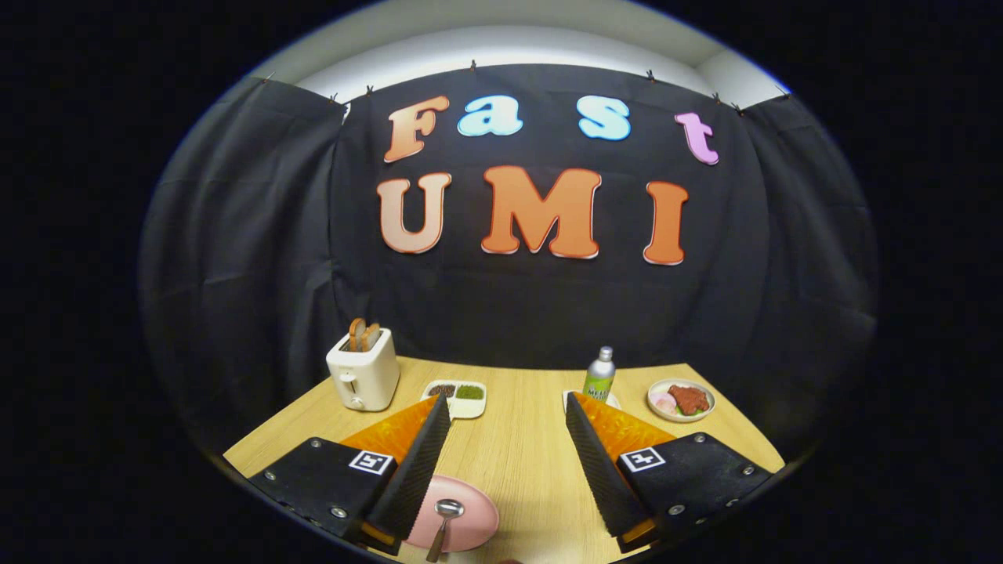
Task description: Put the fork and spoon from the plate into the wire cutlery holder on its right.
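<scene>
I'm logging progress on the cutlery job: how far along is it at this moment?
Nothing looks done for certain. A spoon lies on the pink plate, between the fingers near the left one; I cannot make out a fork or the wire holder. In hand: nothing, the gripper is open over the table. Left: at least picking up the spoon and placing it in the holder.

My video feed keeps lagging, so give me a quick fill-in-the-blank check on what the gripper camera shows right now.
1. The gripper's two black ribbed fingers stand ___, with bare wooden table between them.
2. The metal spoon lies on the round ___ plate by the left finger.
3. The white toaster holds slices of ___.
4. The silver bottle stands ___ on the table beyond the right finger.

Missing words: open; pink; toast; upright
</scene>
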`<state>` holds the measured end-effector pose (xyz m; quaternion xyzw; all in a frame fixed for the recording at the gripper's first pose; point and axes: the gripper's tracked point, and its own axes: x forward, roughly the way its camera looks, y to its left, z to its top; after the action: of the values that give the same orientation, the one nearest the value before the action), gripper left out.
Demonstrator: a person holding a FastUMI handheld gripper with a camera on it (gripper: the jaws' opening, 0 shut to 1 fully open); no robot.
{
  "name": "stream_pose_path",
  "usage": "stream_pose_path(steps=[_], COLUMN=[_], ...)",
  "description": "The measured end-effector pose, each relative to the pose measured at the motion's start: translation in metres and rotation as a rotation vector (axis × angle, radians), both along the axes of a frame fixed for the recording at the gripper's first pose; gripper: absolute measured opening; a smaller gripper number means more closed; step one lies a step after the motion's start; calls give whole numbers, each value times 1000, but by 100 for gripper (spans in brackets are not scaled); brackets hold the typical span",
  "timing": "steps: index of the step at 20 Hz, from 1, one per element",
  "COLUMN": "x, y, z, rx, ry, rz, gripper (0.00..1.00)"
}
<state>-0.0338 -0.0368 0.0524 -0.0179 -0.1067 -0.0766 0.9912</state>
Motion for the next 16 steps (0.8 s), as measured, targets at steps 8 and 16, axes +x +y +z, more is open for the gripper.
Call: stream_pose_path(steps=[8, 16], x=[35, 54], y=[32, 52], z=[-109, -182], rx=[38, 23], ry=[287, 528], rz=[52, 88], gripper=[90, 90])
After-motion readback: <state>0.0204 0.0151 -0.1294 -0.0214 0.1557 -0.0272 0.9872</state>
